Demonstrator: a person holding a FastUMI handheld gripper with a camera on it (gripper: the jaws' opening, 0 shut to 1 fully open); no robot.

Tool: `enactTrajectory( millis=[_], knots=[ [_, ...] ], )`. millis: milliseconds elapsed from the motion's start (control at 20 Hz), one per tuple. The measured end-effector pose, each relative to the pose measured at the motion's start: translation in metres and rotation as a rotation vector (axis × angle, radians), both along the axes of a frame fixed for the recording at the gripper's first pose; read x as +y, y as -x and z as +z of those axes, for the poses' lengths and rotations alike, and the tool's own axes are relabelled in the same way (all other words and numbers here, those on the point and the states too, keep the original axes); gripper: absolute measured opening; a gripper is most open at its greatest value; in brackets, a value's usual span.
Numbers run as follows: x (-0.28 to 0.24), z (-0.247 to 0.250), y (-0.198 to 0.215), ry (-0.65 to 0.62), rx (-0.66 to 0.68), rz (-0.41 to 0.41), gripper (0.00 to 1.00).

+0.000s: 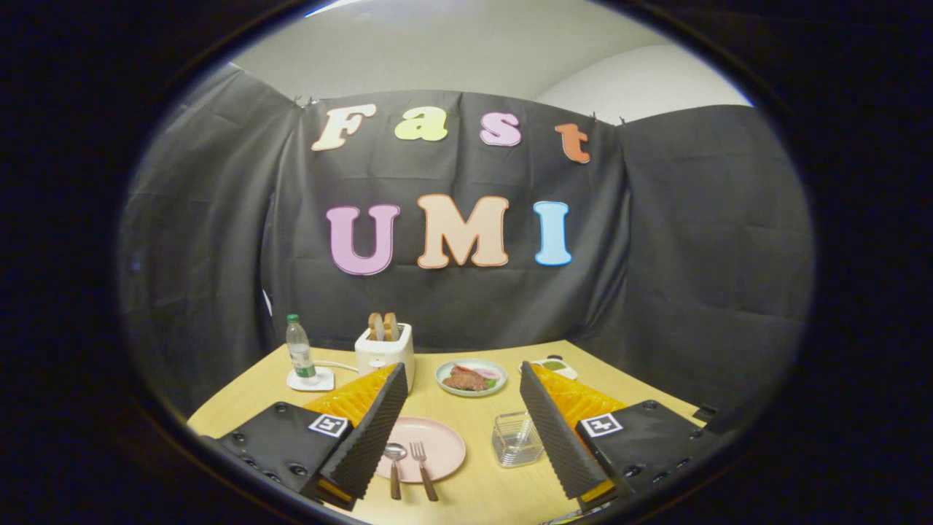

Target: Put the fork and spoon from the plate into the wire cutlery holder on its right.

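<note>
A pink plate [441,439] lies on the wooden table between my two fingers, nearer the left one. On it rest a spoon [394,467] and a fork [423,467], side by side, handles toward me. The wire cutlery holder [517,438] stands just right of the plate, close to my right finger. My gripper [466,445] hangs open above the table with nothing between its fingers; the left finger [368,437] covers the plate's left rim.
Beyond the plate sit a white toaster [385,351] with bread slices, a water bottle [299,351] on a coaster, a pale green plate of food [471,377], and a small dish [552,366] at the back right. The black booth cloth walls the table.
</note>
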State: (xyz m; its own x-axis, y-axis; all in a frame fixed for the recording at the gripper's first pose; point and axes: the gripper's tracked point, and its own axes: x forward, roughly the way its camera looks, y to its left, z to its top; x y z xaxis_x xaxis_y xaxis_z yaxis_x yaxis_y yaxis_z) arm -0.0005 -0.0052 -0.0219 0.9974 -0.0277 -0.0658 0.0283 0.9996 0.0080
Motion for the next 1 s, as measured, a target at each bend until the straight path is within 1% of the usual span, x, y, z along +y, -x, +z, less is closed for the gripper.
enactTrajectory(
  millis=[300, 600, 700, 850, 1000],
  knots=[
    [0.001, -0.014, 0.004, 0.006, 0.028, -0.001, 0.99],
    [0.004, -0.054, 0.001, 0.003, 0.095, 0.011, 0.99],
    [0.011, -0.072, 0.0, 0.017, 0.117, 0.034, 0.99],
    [0.025, -0.109, -0.003, 0.016, 0.17, 0.089, 0.98],
    [0.034, -0.149, -0.008, -0.03, 0.239, 0.142, 0.97]
  ],
)
